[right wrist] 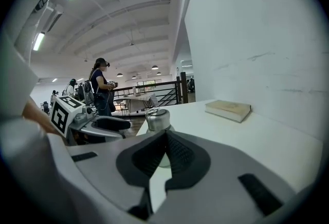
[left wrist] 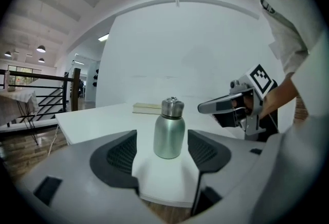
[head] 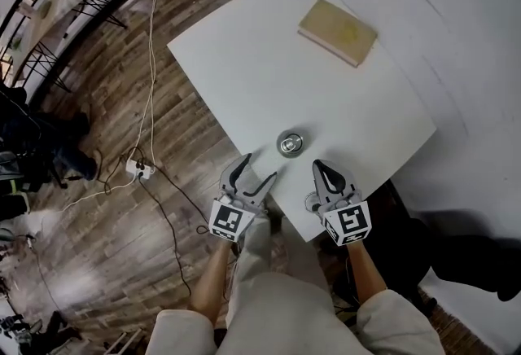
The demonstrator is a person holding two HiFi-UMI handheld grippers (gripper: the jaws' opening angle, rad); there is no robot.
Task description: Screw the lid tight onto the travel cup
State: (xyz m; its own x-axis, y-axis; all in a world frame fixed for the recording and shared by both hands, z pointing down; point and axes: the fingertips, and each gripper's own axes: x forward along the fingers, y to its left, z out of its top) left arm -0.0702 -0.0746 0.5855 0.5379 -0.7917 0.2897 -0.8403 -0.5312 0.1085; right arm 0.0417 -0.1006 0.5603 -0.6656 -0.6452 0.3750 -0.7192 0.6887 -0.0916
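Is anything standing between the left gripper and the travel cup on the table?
Nothing visible. Only bare white table lies between the open left gripper and the travel cup; the book lies far beyond it.

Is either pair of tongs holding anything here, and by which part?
Nothing is held. The left tongs are open, with the steel travel cup standing untouched on the table ahead of them; the right tongs are shut and empty.
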